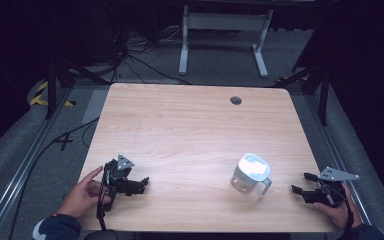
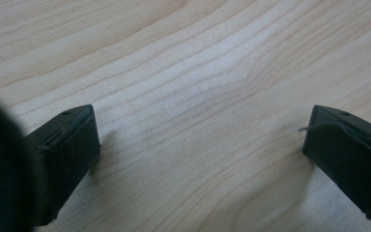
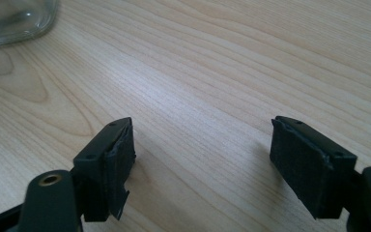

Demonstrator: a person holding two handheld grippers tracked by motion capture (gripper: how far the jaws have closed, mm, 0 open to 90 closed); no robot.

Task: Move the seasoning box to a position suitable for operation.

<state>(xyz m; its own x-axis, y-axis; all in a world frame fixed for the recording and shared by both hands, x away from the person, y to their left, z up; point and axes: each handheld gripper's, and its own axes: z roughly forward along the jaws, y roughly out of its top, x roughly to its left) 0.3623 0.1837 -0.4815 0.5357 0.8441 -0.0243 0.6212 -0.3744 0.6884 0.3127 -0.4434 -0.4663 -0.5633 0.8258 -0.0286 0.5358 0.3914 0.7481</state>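
A clear glass jug with a white lid and a side handle stood upright on the pale wood-grain tabletop, near its front right. The left claw rested low at front left, jaws wide and empty, the left hand beside it. The right claw, held by the right hand, was also wide and empty, right of the jug and apart from it.

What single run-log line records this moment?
left gripper: open, resting on table | right gripper: open, empty | lidded pitcher: upright, untouched, nearer right gripper
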